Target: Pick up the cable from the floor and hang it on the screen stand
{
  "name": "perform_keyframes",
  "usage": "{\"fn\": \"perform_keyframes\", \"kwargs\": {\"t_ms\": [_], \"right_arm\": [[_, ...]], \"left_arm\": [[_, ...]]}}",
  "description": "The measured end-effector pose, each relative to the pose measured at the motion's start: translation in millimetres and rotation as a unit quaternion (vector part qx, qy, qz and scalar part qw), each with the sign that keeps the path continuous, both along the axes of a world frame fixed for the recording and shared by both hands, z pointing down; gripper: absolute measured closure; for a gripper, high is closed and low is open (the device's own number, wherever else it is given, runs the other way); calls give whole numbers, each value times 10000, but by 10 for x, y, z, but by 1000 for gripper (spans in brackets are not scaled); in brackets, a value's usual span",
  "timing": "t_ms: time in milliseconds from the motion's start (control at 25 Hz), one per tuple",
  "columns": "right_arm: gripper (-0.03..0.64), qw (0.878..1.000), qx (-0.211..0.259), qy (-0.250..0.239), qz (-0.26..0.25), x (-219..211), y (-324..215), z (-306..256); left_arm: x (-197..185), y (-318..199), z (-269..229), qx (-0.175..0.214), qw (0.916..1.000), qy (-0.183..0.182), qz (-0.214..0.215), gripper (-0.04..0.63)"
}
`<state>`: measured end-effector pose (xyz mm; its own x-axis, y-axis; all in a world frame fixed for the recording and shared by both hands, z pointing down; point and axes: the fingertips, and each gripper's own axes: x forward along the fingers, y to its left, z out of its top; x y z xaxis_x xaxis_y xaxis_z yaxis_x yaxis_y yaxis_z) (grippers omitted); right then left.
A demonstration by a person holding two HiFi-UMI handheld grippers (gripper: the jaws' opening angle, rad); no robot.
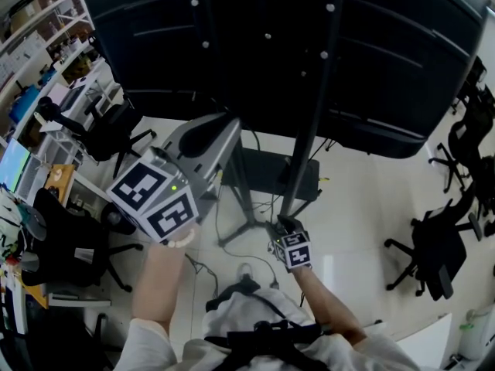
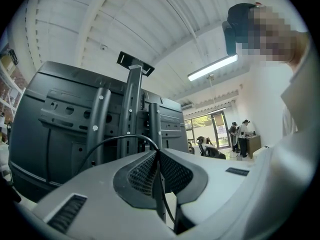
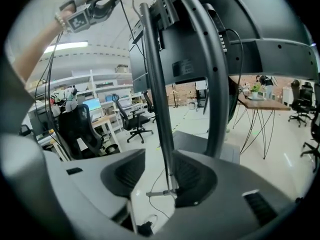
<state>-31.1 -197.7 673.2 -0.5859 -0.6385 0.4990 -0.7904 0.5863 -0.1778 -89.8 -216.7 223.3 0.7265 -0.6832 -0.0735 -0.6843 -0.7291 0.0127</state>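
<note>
Noted a thin black cable (image 2: 121,136) pinched in the left gripper (image 2: 159,154), arching up in front of the screen stand (image 2: 131,104) (dark grey upright posts, dotted with holes, bearing a large dark screen), rest trailing slack beside those posts.

Screen (image 1: 348,68) top beyond upper edge

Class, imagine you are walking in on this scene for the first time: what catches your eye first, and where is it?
The huge black screen, its back side facing us, fills the top of the head view. The left gripper is held up toward it, jaws shut on a thin black cable. The right gripper sits low by a stand post, jaws apart.
</note>
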Motion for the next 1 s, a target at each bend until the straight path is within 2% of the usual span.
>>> {"fn": "perform_keyframes", "kwargs": {"t_ms": [320,760,1000], "right_arm": [[423,9997,90,200,141,-110,-307,21],[423,9988,-62,324,362,-278,-556,160],[450,9982,-27,393,463,-321,-618,186]], "left_arm": [[-39,-66,-239,208,9995,12,224,580],[-152,-253,-450,424,9978,45,516,580],[-154,-308,-514,483,9969,45,616,581]]}}
